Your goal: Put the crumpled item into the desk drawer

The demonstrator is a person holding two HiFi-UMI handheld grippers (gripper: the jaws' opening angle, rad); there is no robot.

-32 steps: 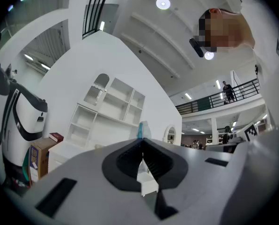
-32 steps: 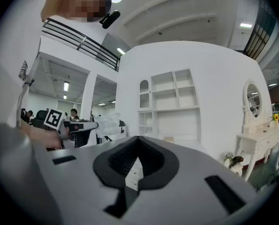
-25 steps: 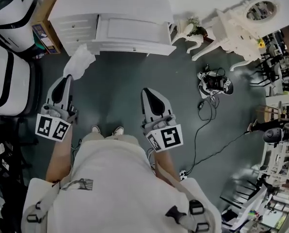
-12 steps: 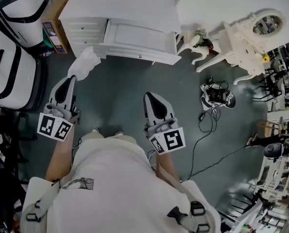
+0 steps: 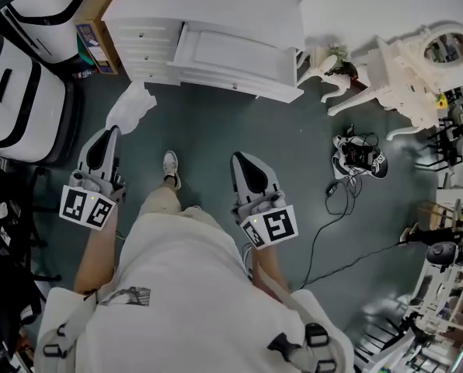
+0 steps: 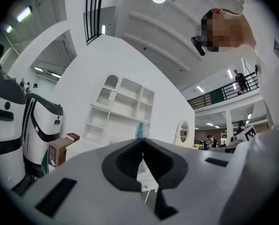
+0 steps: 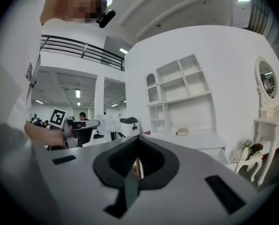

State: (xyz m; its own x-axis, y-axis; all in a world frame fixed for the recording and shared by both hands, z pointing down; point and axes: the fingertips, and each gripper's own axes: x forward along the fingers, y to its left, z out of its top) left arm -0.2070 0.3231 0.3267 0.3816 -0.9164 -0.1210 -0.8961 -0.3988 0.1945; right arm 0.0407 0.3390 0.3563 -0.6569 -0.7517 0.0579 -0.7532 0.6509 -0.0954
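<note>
A white crumpled item (image 5: 130, 107) sticks out past the tip of my left gripper (image 5: 109, 132), which is shut on it at the left of the head view. The right gripper view shows the same item (image 7: 109, 123) held out at the left. In the left gripper view the left gripper (image 6: 142, 143) has its pads pressed together. My right gripper (image 5: 238, 158) hangs at mid-frame, shut and empty, its pads (image 7: 130, 161) meeting at the tip. Ahead stands the white desk (image 5: 216, 2) with its drawer (image 5: 235, 57) pulled open. Both grippers are short of the drawer.
Large white machines (image 5: 22, 76) and a cardboard box (image 5: 99, 41) stand at the left. At the right are a white vanity table with a mirror (image 5: 406, 68) and a small stool with flowers (image 5: 332, 61). Shoes (image 5: 360, 155) and a cable (image 5: 325, 224) lie on the grey floor.
The person has stepped forward: a shoe now shows between the grippers. The desk and drawer have slid rightward in the head view. The left gripper still holds the crumpled item.
</note>
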